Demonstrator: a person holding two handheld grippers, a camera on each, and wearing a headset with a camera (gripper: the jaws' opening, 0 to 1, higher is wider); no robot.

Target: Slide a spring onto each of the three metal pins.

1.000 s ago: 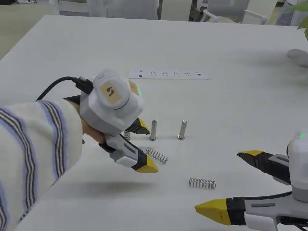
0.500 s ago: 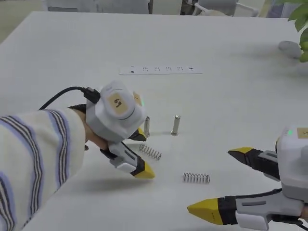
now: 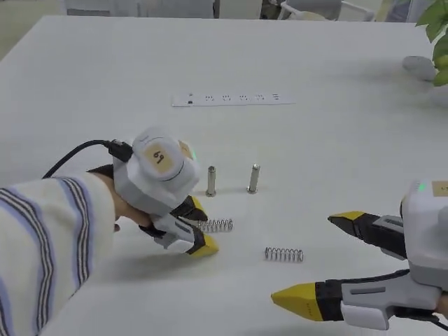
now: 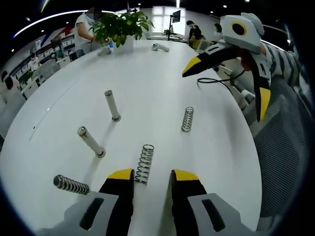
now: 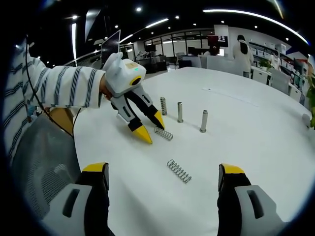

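Two bare metal pins stand upright mid-table. A third pin with a spring on it shows in the left gripper view, and again in the right gripper view as the leftmost pin. My left gripper is open low over the table, its yellow tips either side of the near end of a loose spring. A second loose spring lies to the right. My right gripper is wide open beside it and holds nothing.
A white power strip lies further back on the white table. A small white object and plant leaves sit at the far right. A black cable trails from the left gripper.
My left gripper has dropped lower and drawn in around the nearer loose spring, which has turned from slanted to level. The right gripper has barely moved.
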